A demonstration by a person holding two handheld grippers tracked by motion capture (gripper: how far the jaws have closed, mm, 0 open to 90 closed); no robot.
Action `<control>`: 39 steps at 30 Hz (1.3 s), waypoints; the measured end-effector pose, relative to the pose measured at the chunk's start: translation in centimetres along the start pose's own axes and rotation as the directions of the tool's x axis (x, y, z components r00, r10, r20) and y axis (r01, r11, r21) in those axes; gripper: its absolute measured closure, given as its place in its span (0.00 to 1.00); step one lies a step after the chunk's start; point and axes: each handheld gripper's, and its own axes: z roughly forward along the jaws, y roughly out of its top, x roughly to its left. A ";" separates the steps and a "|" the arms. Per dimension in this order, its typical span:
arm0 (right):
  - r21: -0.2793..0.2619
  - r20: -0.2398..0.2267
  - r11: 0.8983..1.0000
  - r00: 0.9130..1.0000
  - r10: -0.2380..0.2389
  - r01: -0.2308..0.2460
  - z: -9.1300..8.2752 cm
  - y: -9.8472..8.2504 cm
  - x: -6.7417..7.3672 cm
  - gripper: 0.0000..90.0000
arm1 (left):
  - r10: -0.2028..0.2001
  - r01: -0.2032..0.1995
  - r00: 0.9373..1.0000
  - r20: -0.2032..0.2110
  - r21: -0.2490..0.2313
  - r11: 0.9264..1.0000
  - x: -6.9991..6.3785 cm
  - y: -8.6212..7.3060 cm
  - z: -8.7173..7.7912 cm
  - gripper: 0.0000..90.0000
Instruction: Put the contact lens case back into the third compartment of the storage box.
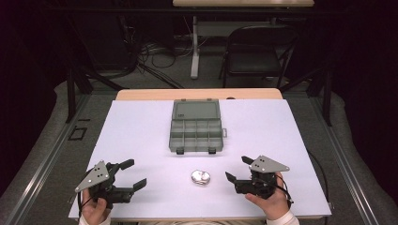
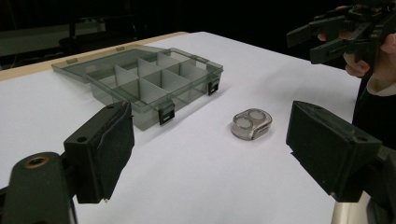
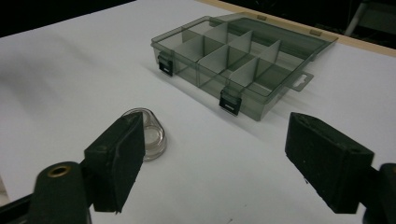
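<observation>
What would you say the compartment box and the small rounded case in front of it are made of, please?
The compartment box looks like smoky grey translucent plastic: the white table shows through its walls and dividers, and its latches are darker. The small rounded case seems to be clear, glossy plastic with two pale round wells inside; it glints in the high view, so a metallic part cannot be ruled out.
</observation>
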 end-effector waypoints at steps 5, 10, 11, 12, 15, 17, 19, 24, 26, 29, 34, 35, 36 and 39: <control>0.027 -0.033 0.999 0.999 -0.022 0.023 0.4 0.3 0.2 0.26 | 0.001 -0.001 1.000 -0.002 0.008 1.000 -0.1 -0.1 0.0 0.18; 0.050 -0.059 0.998 0.998 -0.029 0.032 0.9 0.7 0.5 0.29 | 0.002 -0.002 1.000 -0.006 0.017 1.000 -0.2 -0.1 0.0 0.18; 0.052 -0.069 0.998 0.997 -0.027 0.030 1.1 0.8 0.5 0.29 | 0.002 -0.001 1.000 -0.006 0.020 1.000 -0.2 -0.1 0.0 0.18; 0.055 -0.075 0.998 0.997 -0.025 0.029 1.2 0.9 0.5 0.29 | 0.002 -0.002 1.000 -0.008 0.022 1.000 -0.2 -0.2 0.0 0.18; 0.070 -0.091 0.997 0.996 -0.025 0.031 1.6 1.4 0.5 0.28 | 0.001 -0.001 1.000 -0.009 0.022 1.000 -0.2 -0.2 0.0 0.18; 0.074 -0.096 0.997 0.995 -0.029 0.036 1.7 1.6 0.4 0.28 | 0.003 -0.002 1.000 -0.009 0.024 1.000 -0.2 -0.2 0.0 0.18; 0.077 -0.104 0.996 0.994 -0.029 0.037 1.8 1.9 0.4 0.27 | 0.002 -0.002 1.000 -0.009 0.025 1.000 -0.2 -0.2 0.0 0.18; 0.098 -0.127 0.994 0.991 -0.042 0.055 2.4 2.7 0.6 0.25 | 0.001 -0.001 1.000 -0.010 0.026 1.000 -0.2 -0.2 0.1 0.18; 0.103 -0.128 0.993 0.990 -0.052 0.065 2.7 3.1 0.8 0.25 | 0.001 -0.001 1.000 -0.009 0.024 1.000 -0.2 -0.2 0.1 0.18; 0.119 -0.146 0.990 0.987 -0.062 0.080 3.4 3.6 1.1 0.23 | 0.000 0.000 1.000 -0.010 0.023 1.000 -0.2 -0.2 0.1 0.18; 0.137 -0.166 0.985 0.983 -0.081 0.104 4.4 3.9 1.5 0.24 | 0.001 0.000 1.000 -0.009 0.025 1.000 -0.2 -0.2 0.1 0.18; 0.142 -0.170 0.984 0.982 -0.085 0.109 4.6 4.0 1.6 0.24 | 0.001 -0.001 1.000 -0.010 0.025 1.000 -0.2 -0.2 0.1 0.18; 0.145 -0.174 0.983 0.981 -0.085 0.111 4.8 4.0 1.6 0.25 | 0.002 -0.001 1.000 -0.011 0.027 1.000 -0.2 -0.2 0.1 0.18; 0.149 -0.182 0.982 0.980 -0.085 0.113 5.0 4.1 1.6 0.25 | 0.002 -0.001 1.000 -0.012 0.027 1.000 -0.2 -0.2 0.0 0.18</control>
